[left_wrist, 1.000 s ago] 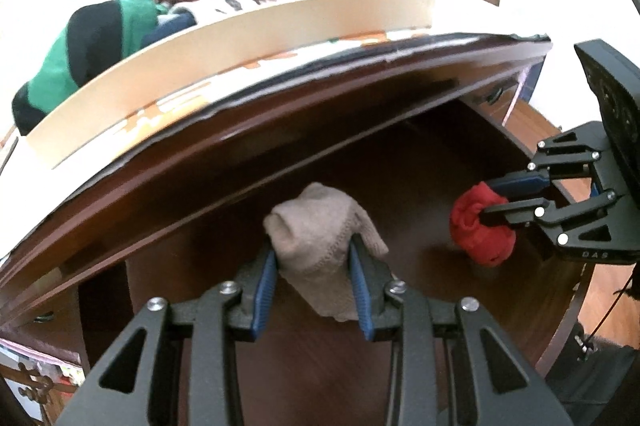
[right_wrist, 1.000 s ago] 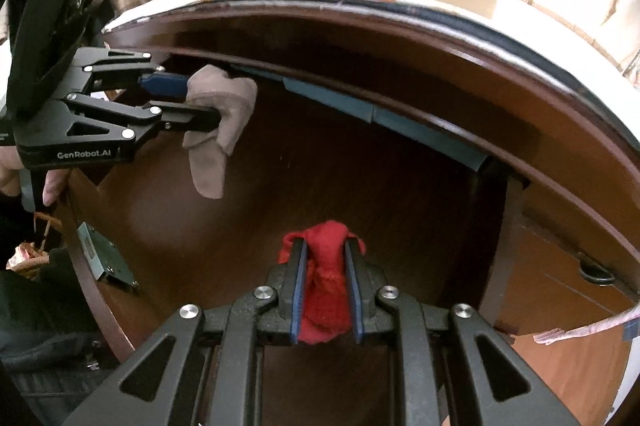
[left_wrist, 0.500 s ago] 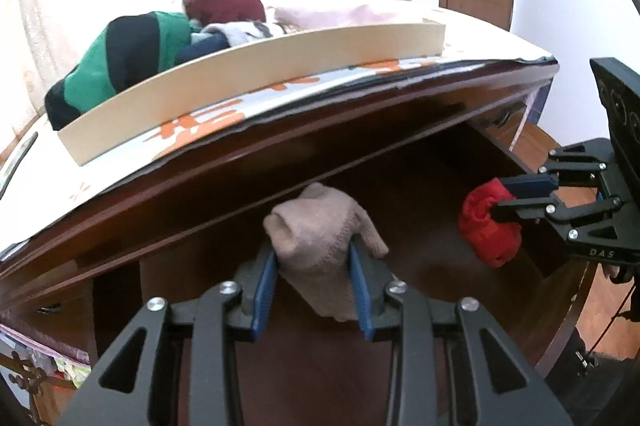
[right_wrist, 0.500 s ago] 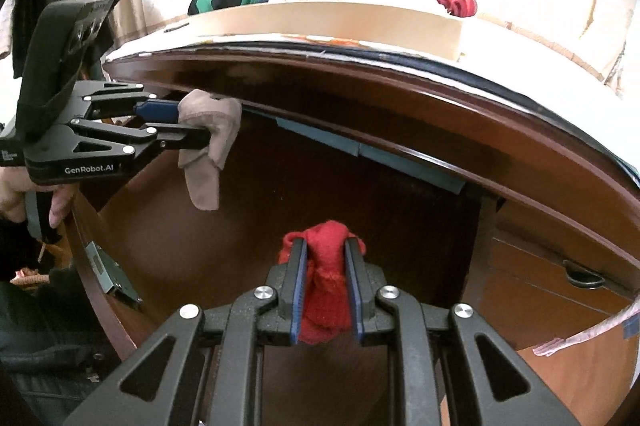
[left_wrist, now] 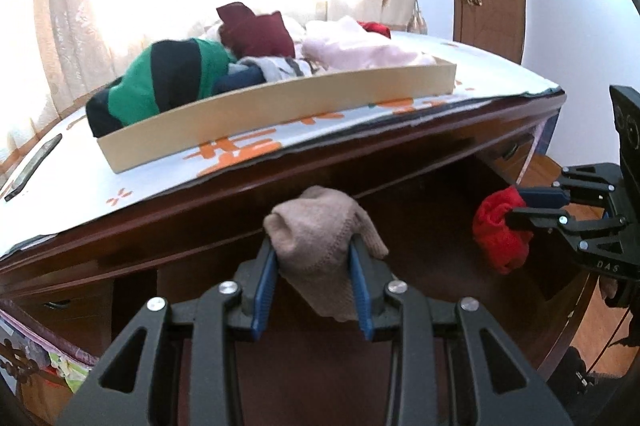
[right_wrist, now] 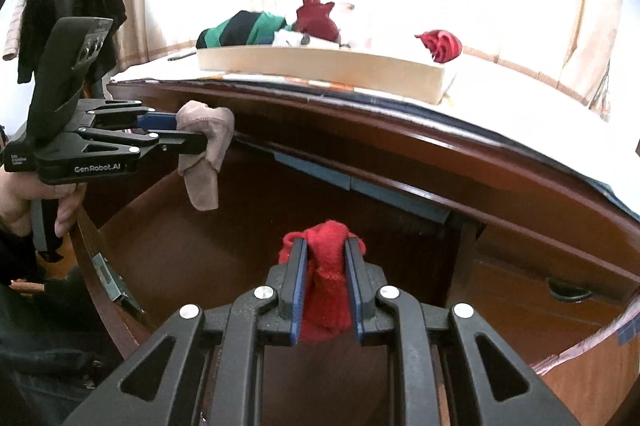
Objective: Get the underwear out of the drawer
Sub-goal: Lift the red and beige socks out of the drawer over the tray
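Beige underwear (left_wrist: 320,246) pinched in the "GenRobot.AI" left claw (left_wrist: 316,266), red underwear (right_wrist: 326,282) in the right claw (right_wrist: 326,266).

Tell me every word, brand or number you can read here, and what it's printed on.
"GenRobot.AI": on the side of the left claw.
"DAS": on the side of the right claw.
Small white print at the left claw's rear end: too small to read.
Orange marks on the dresser's cover sheet: not legible as words.
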The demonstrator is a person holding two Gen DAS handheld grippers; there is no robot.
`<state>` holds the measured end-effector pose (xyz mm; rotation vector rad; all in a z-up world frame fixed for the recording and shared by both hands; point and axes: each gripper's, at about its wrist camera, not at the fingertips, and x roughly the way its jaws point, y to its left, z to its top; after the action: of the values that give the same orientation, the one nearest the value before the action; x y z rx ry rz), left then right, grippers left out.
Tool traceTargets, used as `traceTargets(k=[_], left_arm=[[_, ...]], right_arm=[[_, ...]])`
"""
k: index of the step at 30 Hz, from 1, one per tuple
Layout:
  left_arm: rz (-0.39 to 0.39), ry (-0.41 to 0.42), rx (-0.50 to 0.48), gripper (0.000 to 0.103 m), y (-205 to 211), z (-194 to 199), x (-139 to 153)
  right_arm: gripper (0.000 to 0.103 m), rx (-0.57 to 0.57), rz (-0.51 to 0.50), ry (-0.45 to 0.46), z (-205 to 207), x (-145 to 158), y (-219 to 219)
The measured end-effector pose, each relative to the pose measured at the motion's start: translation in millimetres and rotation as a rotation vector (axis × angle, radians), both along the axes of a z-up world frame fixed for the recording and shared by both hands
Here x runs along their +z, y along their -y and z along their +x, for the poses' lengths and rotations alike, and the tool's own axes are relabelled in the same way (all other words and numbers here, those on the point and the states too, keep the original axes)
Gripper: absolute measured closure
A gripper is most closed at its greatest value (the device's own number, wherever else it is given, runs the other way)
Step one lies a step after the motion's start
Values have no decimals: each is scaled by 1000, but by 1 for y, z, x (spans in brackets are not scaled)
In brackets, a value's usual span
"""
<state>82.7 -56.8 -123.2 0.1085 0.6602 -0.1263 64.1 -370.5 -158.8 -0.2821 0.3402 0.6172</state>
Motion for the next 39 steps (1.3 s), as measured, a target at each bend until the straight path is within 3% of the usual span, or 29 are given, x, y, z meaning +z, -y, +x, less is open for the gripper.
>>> traceTargets(k=[17,26,39], left_arm=[[-29,69,25,70,-6,-5,16],[-21,89,14,70,-8,-5,30],[17,176,2,70,-19,5,83]], right_arm=[[83,15,51,94,-11,22,2],[83,46,74,89,-8,37,1],[83,101,105,132,-5,95,-2]])
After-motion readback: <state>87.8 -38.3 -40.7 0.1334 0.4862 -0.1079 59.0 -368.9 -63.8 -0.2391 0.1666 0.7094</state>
